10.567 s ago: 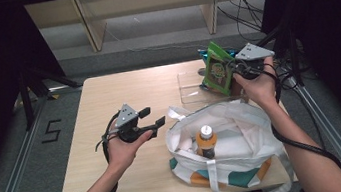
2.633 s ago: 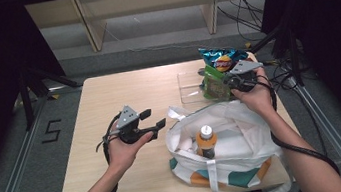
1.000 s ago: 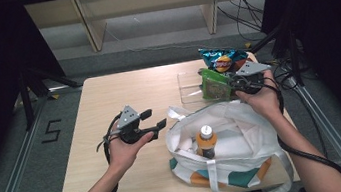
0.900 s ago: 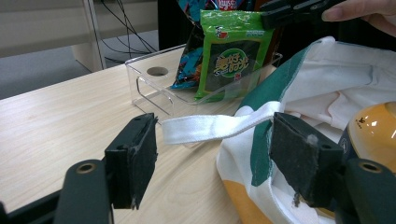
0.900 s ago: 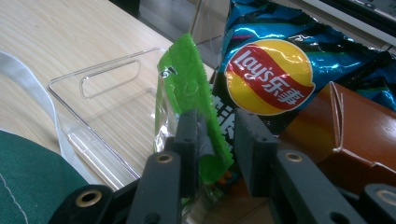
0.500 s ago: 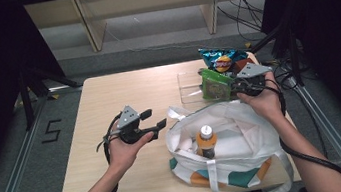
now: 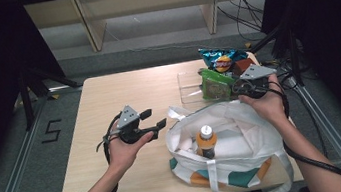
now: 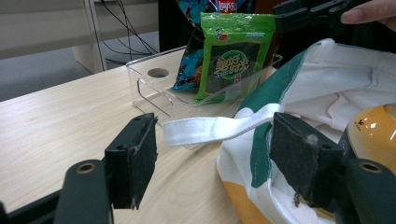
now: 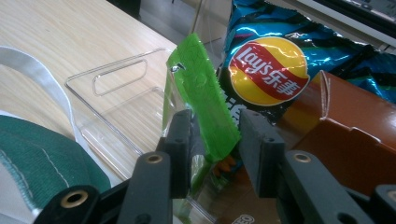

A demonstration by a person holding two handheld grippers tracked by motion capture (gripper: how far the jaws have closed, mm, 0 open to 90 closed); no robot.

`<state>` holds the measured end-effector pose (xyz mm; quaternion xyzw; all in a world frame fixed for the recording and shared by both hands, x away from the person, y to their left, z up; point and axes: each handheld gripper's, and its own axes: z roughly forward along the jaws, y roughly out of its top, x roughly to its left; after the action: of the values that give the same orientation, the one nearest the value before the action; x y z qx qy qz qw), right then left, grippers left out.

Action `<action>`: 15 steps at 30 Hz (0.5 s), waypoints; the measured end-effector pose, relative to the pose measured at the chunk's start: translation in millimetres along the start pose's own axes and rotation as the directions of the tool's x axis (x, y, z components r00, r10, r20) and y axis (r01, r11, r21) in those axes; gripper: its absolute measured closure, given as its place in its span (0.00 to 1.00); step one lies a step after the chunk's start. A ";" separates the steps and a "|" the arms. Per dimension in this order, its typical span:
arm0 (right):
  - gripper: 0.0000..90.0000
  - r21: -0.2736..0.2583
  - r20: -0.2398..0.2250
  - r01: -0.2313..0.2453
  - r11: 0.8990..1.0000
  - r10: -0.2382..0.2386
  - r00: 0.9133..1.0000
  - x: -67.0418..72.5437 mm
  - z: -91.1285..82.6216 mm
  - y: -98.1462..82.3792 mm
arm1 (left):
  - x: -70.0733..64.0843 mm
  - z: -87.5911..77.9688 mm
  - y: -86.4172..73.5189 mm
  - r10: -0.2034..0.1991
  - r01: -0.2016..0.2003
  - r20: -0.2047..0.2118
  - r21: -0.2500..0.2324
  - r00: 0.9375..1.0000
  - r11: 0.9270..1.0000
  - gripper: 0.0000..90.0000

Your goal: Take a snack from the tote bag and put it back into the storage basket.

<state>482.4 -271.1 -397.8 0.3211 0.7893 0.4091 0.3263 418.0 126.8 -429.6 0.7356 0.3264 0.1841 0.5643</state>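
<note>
Black jaws of my left gripper (image 8: 212,170) stand wide apart with nothing held, framing the white bag's (image 7: 245,138) strap. Farther off, my right gripper (image 9: 212,156) has just been opening around the green packet (image 9: 203,100), which stands in the clear tray (image 7: 190,89) between the 2 pads, seemingly released. Next I would back out without tipping it.
</note>
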 end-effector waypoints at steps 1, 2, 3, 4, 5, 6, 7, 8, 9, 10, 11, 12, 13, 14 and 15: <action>0.73 -0.018 0.024 0.010 1.000 -0.010 1.000 0.3 -0.2 -0.2 | 0.0 -0.1 0.0 0.000 0.000 -0.001 0.000 1.000 1.000 0.35; 0.73 -0.013 0.018 0.006 1.000 -0.005 1.000 0.8 -1.6 -0.1 | 0.0 -0.1 0.0 -0.001 0.001 -0.001 0.000 1.000 1.000 0.35; 0.72 -0.015 0.020 0.024 1.000 -0.024 1.000 -0.1 -2.4 0.1 | 0.1 -0.2 0.0 -0.001 0.001 -0.001 0.000 1.000 1.000 0.35; 0.72 -0.025 0.028 0.020 0.999 -0.020 0.999 0.4 -2.1 -0.3 | 0.0 -0.3 0.1 -0.002 0.002 -0.001 -0.001 1.000 1.000 0.35; 0.71 -0.010 0.020 0.001 1.000 -0.001 1.000 1.6 -3.4 -0.5 | 0.2 0.2 0.1 -0.003 0.003 0.007 -0.007 1.000 1.000 0.35; 0.70 -0.013 0.014 0.002 1.000 -0.002 1.000 0.3 -3.9 -0.7 | 0.3 0.0 0.2 -0.002 0.002 0.006 -0.007 1.000 1.000 0.35; 0.70 -0.017 0.021 0.003 1.000 -0.002 1.000 0.0 -4.7 -0.9 | 0.0 -0.8 0.6 -0.001 0.001 -0.001 0.000 1.000 1.000 0.35; 0.70 -0.018 0.025 0.014 1.000 -0.014 1.000 -0.9 -5.6 -1.0 | 0.1 -0.6 0.6 -0.001 0.001 0.000 -0.002 1.000 1.000 0.35; 0.69 -0.020 0.026 0.000 1.000 0.001 1.000 -0.4 -5.8 -1.7 | 0.2 -0.6 0.5 -0.001 0.001 -0.001 -0.001 1.000 1.000 0.35; 0.69 -0.015 0.018 -0.018 1.000 0.018 1.000 0.3 -6.8 -2.0 | 0.5 0.1 0.1 -0.003 0.003 0.007 -0.007 1.000 1.000 0.35; 0.68 -0.018 0.021 -0.014 1.000 0.014 1.000 0.0 -7.8 -2.4 | 0.2 0.1 0.1 -0.003 0.003 0.006 -0.007 1.000 1.000 0.35; 0.68 -0.024 0.028 0.006 1.000 -0.006 1.000 -1.2 -8.7 -2.5 | 0.0 0.0 0.2 -0.003 0.003 0.004 -0.007 1.000 1.000 0.35; 0.67 -0.031 0.033 -0.005 0.999 0.006 0.999 -1.0 -9.8 -3.2 | -0.4 -0.7 0.5 -0.003 0.003 -0.002 -0.001 1.000 1.000 0.35; 0.67 -0.027 0.025 -0.027 0.999 0.028 0.999 -0.1 -10.6 -3.8 | -0.4 -0.7 0.7 -0.003 0.003 0.000 -0.003 1.000 1.000 0.35; 0.67 -0.019 0.024 -0.018 1.000 0.019 1.000 -1.0 -12.2 -4.0 | -0.5 -1.0 1.0 -0.002 0.002 -0.001 -0.004 1.000 1.000 0.35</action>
<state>472.6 -279.1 -395.5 0.3302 0.7784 0.4156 0.3352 417.3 127.1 -428.3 0.7342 0.3271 0.1844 0.5657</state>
